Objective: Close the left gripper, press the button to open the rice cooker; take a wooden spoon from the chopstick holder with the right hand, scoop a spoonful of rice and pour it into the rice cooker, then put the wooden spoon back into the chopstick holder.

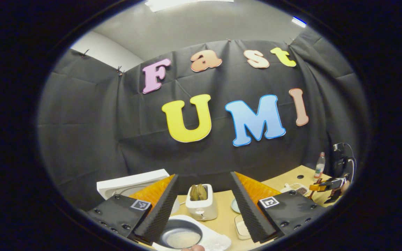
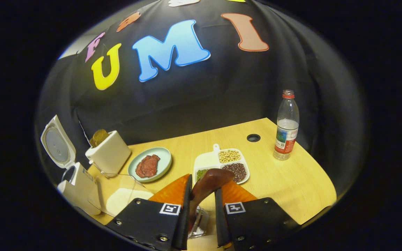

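Right gripper: fingers drawn narrow onto the wooden spoon, one on each side of the neck just below the bowl. The bowl stands up and forward of the tips, dark, glossy, with no rice visible on it.

Wooden spoon, handling: judged light, rigid and not fragile; the polished finish may slip or swivel between flat pads, so the neck is a sound hold and the bowl wants keeping level once loaded.

Chopstick holder: a clear vessel directly beneath the fingers; whether the handle's end is inside it cannot be told.

Clear container: left of the gripper, holding white rice.

Divided dish: beyond the spoon; pale beans, dark beans, green beans in separate compartments.

Plate: reddish slices.

Toaster: bread in the slot.

Rice cooker: far left, lid raised.

Water bottle: partly filled, well apart at right.

Left gripper: fingers spread wide, empty, hovering above the cooker's inner pot, which holds a white layer, apparently rice.
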Demonstrator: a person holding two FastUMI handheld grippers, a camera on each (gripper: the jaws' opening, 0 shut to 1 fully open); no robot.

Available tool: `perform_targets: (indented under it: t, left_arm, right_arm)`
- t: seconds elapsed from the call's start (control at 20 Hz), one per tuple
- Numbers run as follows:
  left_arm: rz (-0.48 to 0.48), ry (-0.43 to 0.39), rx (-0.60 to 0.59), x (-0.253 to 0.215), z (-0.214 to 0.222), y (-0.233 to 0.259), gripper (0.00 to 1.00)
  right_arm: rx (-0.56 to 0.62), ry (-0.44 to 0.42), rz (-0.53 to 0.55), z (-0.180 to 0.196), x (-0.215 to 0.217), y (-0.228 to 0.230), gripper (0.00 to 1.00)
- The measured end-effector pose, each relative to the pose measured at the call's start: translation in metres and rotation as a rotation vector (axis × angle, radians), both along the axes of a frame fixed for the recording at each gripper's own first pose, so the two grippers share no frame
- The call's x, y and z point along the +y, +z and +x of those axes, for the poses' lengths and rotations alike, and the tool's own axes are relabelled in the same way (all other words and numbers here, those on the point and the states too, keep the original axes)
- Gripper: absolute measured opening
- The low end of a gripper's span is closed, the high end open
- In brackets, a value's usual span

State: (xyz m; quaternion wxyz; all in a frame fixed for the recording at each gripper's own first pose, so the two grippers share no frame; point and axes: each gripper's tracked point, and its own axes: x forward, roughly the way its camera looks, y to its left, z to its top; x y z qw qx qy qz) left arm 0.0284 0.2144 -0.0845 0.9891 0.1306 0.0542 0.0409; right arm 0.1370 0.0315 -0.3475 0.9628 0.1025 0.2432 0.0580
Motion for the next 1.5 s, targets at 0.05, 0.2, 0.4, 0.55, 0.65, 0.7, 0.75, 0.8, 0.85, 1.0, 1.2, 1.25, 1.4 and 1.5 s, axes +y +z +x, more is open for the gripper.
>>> perform_targets:
  t: [0.05, 0.2, 0.4, 0.55, 0.65, 0.7, 0.75, 0.8, 0.85, 1.0, 1.2, 1.25, 1.4, 1.5]
  left_arm:
    - [0.003, -0.018, 0.004, 0.002, 0.0, -0.001, 1.0]
    - [-0.013, -0.048, -0.014, 0.007, -0.002, 0.001, 1.0]
    - [-0.138, -0.026, -0.038, 0.01, -0.006, 0.006, 0.98]
    - [-0.147, -0.006, -0.065, 0.013, -0.009, 0.013, 0.98]
    - [-0.145, -0.001, -0.065, 0.006, -0.008, 0.012, 1.0]
    - [-0.139, 0.0, -0.07, 0.005, -0.007, 0.015, 1.0]
    - [-0.132, 0.005, -0.073, 0.003, -0.005, 0.018, 1.0]
    - [-0.13, 0.008, -0.074, 0.0, -0.005, 0.017, 1.0]
    - [-0.131, 0.011, -0.078, -0.003, -0.005, 0.018, 1.0]
    - [-0.139, 0.035, -0.092, -0.002, -0.005, 0.022, 1.0]
    - [-0.142, 0.075, -0.103, 0.001, -0.013, 0.023, 0.97]
    - [-0.145, 0.082, -0.102, 0.002, -0.015, 0.023, 0.93]
    - [-0.151, 0.099, -0.1, 0.001, -0.023, 0.024, 0.97]
    - [-0.145, 0.108, -0.098, 0.003, -0.027, 0.026, 0.89]
  right_arm:
    - [0.005, -0.01, 0.016, -0.005, 0.005, 0.004, 0.23]
    - [0.016, -0.022, 0.013, -0.026, 0.022, 0.006, 0.15]
    - [-0.004, -0.021, -0.022, -0.039, 0.03, 0.014, 0.15]
    - [-0.045, 0.005, -0.044, -0.039, 0.033, 0.039, 0.15]
    - [-0.04, 0.002, -0.058, -0.037, 0.03, 0.048, 0.07]
    - [-0.032, 0.001, -0.037, -0.036, 0.029, 0.054, 0.07]
    - [-0.043, 0.009, -0.026, -0.036, 0.034, 0.065, 0.07]
    - [-0.058, 0.027, -0.02, -0.039, 0.036, 0.076, 0.07]
    - [-0.076, 0.046, -0.019, -0.039, 0.04, 0.087, 0.07]
    - [-0.099, 0.082, -0.005, -0.041, 0.048, 0.119, 0.07]
    - [-0.167, 0.172, 0.03, -0.038, 0.082, 0.164, 0.06]
    - [-0.176, 0.195, 0.037, -0.036, 0.093, 0.171, 0.07]
    - [-0.178, 0.272, 0.071, -0.032, 0.134, 0.171, 0.07]
    - [-0.155, 0.324, 0.085, -0.031, 0.161, 0.158, 0.07]
